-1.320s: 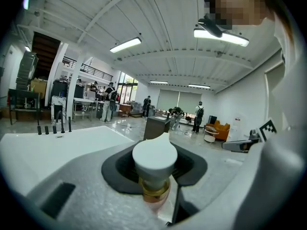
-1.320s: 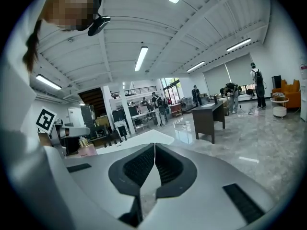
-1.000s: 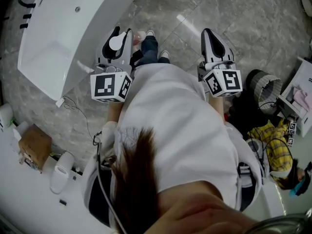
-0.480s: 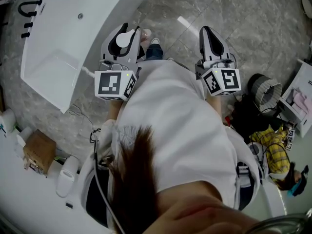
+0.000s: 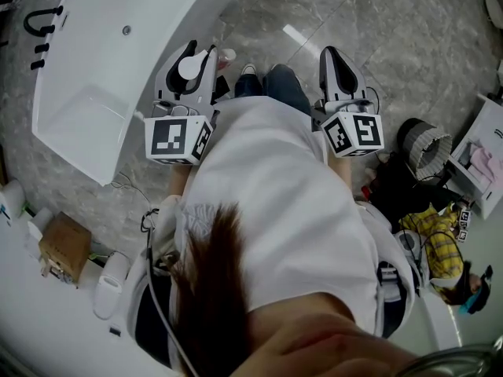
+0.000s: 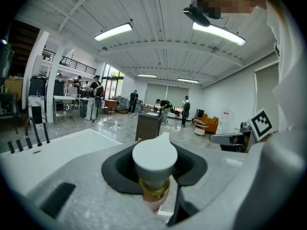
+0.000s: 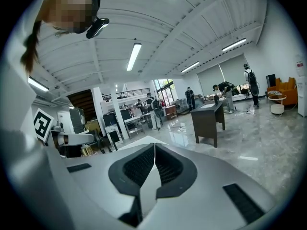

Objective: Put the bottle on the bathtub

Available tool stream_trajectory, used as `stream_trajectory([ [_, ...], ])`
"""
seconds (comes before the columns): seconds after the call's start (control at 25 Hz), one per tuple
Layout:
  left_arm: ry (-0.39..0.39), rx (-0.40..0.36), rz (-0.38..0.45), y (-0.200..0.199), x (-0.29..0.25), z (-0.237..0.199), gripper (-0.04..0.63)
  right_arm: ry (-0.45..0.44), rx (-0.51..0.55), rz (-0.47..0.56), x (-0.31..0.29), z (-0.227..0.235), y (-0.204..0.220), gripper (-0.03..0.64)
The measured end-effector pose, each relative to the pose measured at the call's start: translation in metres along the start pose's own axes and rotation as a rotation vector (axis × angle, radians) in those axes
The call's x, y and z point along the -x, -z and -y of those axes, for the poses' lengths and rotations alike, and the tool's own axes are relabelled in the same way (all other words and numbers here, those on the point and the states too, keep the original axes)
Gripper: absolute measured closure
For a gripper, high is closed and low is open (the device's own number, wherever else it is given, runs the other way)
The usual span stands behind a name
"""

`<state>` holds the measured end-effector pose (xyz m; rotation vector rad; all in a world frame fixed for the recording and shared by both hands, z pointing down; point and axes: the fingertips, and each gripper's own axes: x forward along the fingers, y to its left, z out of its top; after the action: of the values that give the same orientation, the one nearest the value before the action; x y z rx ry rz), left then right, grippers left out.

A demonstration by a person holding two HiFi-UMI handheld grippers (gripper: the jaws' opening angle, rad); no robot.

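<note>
The left claw (image 5: 194, 63) is pinching a bottle (image 5: 192, 67). The bottle has a white cap, a gold ring under the cap and a pink body. It stands with its cap up between the two black pads (image 6: 117, 169). In the left gripper view the pads sit on each side of the bottle's (image 6: 154, 159) neck, just under the cap. The pink part hangs down below the left claw (image 6: 155, 171).

The bottle is not on the bathtub (image 5: 102, 53) yet. It is up in the air, over the grey stone floor (image 5: 377, 30), just beside the long side of the big white bathtub. Some black taps (image 5: 38, 23) stick up at the far end of the bathtub.

The right claw (image 5: 336, 60) holds nothing. In the right gripper view the right claw's (image 7: 153, 164) two pads are pressed together, with only a thin line between them. It is over the floor, well apart from the bathtub.

Each claw has a cube with black and white squares on it, one on the left (image 5: 177, 138) and one on the right (image 5: 354, 133). The person holding the claws wears a white shirt (image 5: 275, 210) and blue jeans (image 5: 283, 85).

A brown box (image 5: 59, 246) sits on the floor near the bathtub's corner. Far off in the room there is a dark cabinet (image 6: 148, 126), and other people stand around it.
</note>
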<state>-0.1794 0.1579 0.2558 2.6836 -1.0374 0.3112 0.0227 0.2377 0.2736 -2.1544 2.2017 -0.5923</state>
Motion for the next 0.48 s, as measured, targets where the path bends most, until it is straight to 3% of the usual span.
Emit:
stream_trajectory([
  [0.48,-0.074,0.032,0.001,-0.012,-0.048,0.001,0.456,-0.048,0.016,-0.075,-0.037,0.046,-0.013,0.603],
])
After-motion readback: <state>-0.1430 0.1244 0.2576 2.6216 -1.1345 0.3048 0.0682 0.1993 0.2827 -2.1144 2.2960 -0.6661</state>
